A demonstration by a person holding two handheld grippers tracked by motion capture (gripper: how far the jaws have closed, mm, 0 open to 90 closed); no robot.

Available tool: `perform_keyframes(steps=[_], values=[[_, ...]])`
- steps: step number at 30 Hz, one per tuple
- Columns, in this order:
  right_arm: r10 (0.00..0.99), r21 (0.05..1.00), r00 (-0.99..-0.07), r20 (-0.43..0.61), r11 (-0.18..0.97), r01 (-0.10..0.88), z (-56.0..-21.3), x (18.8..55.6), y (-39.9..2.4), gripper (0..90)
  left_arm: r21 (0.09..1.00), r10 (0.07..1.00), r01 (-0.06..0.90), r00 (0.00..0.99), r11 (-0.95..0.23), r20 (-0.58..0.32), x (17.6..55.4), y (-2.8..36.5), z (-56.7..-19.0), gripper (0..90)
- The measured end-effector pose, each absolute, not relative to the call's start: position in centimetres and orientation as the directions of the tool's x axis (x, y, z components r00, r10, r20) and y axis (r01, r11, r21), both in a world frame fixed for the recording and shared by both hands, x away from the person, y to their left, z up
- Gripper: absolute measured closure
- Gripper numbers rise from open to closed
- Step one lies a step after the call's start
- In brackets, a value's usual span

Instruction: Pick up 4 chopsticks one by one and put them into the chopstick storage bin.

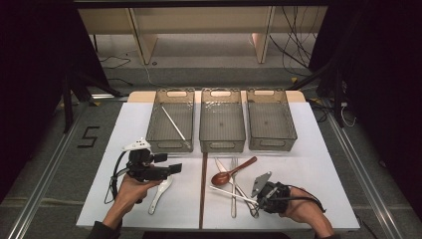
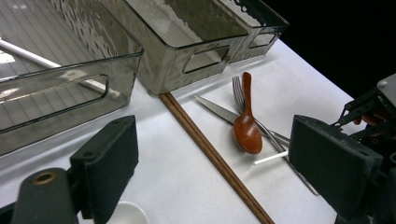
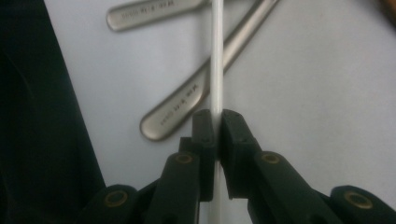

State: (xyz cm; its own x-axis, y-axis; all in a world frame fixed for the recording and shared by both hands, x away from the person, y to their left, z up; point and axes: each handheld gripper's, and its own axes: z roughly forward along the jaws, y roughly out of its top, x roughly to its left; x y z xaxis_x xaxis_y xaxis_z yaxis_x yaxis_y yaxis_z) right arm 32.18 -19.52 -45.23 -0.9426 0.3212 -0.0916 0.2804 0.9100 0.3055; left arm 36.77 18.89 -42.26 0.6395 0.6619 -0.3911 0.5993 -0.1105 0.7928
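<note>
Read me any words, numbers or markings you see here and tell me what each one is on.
"5": black tape figure on the floor left of the table.
Stamped lettering on two metal cutlery handles beside the white stick in the right gripper: too blurred to read.

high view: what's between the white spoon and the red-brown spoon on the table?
One long brown chopstick, lying front to back along the table's middle. White spoon lies left of it, red-brown spoon right. The high view shows this.
</note>
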Motion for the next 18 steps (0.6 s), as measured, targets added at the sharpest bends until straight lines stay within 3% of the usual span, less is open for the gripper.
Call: perform_keyframes(steps=[10,18], values=[[0.449,0.5,-0.889,-0.086,0.792,0.351,-42.9,32.7,-18.8,85.2,0.78,0.652,0.617,0.634,-0.102,-0.416,36.5,17.4,-42.4,15.4],[0.531,0.59,-0.845,-0.063,0.703,0.398,-42.4,33.4,-16.8,85.2,0.76,0.629,0.642,0.633,-0.1,-0.451,36.1,14.9,-42.7,15.6]])
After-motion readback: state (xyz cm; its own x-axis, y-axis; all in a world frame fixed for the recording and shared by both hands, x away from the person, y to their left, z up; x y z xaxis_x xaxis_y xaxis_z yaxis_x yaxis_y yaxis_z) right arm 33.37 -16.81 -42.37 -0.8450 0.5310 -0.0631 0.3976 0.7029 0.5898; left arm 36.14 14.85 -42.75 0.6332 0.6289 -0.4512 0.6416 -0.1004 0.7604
